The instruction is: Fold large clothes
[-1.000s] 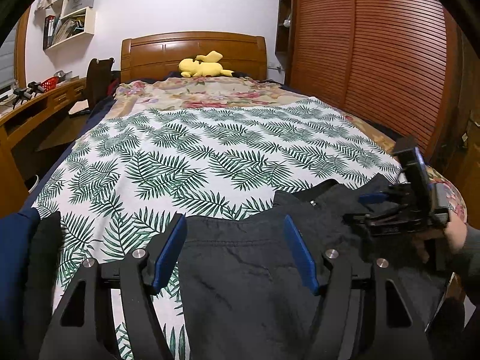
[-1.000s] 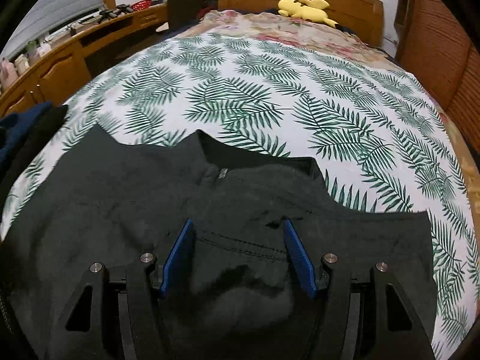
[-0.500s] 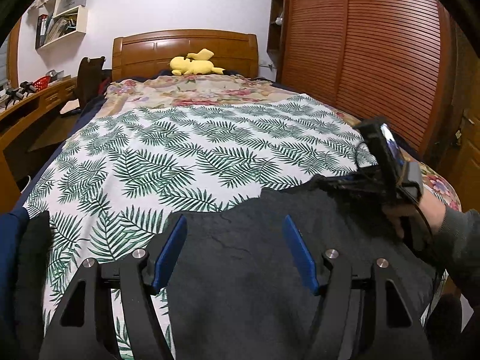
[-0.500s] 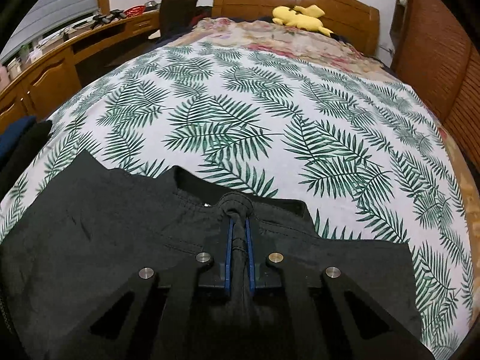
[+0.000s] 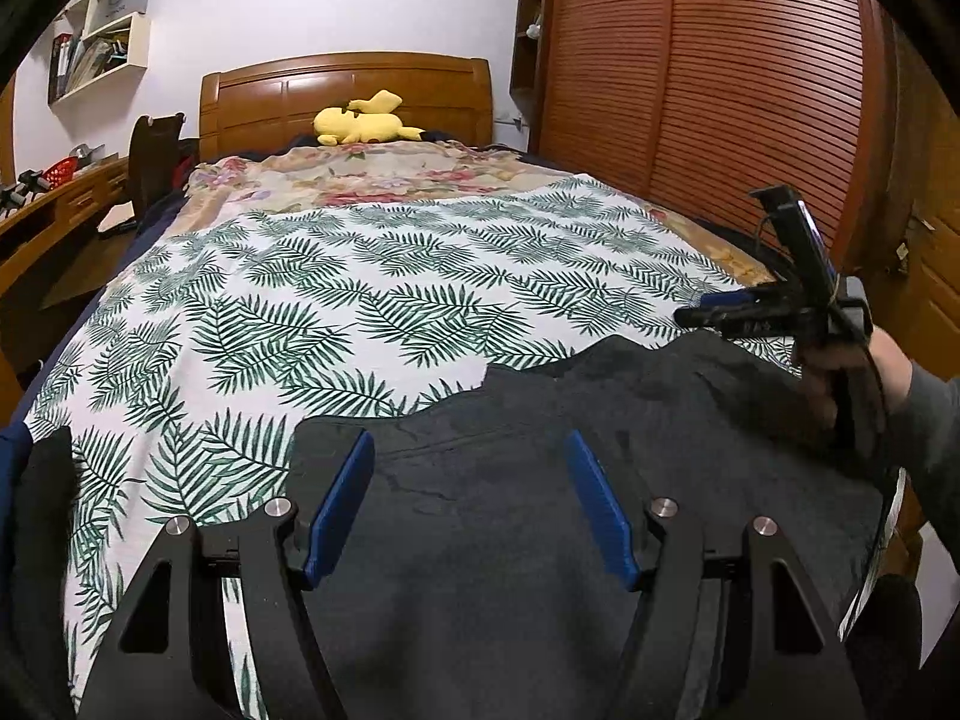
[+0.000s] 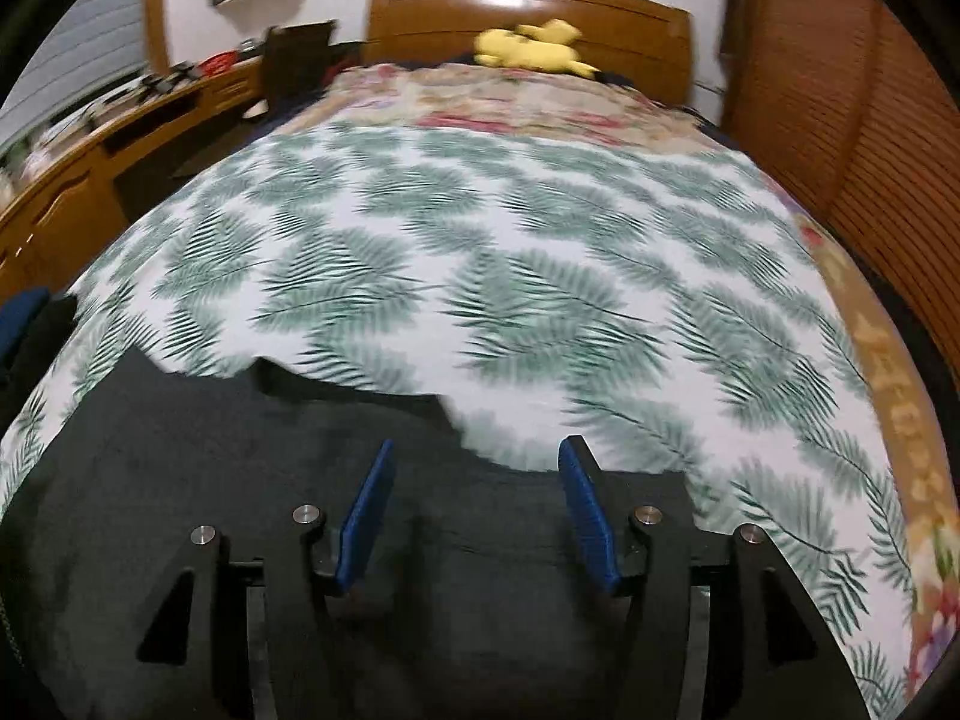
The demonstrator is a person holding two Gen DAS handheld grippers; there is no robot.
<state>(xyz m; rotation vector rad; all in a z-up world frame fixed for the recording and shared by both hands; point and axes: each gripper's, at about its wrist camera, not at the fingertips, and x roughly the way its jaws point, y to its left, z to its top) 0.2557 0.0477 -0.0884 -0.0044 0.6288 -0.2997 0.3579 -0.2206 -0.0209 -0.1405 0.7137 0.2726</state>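
Note:
A large dark garment (image 5: pixel 540 540) lies flat at the near end of the bed, its far edge ragged against the leaf-print sheet (image 5: pixel 360 300). My left gripper (image 5: pixel 468 444) hovers over the garment's near left part, open, nothing between its blue pads. My right gripper (image 6: pixel 478 447) is above the garment (image 6: pixel 180 480) at its far right edge; its jaws are opening and no cloth is pinched between them. From the left wrist view the right gripper (image 5: pixel 702 312) shows at the right, held by a hand in a grey sleeve, just off the cloth.
A yellow plush toy (image 5: pixel 360 123) lies by the wooden headboard (image 5: pixel 342 90). A slatted wooden wardrobe (image 5: pixel 720 90) runs along the right side, a desk (image 5: pixel 48 222) along the left. Dark blue and black clothes (image 5: pixel 36 510) are piled at the bed's near left corner.
Half a second ago the right gripper was shut on a fold of the dark garment; it has let go, opened and swung to the right. The garment's collar edge now lies folded over. The left gripper barely moved.

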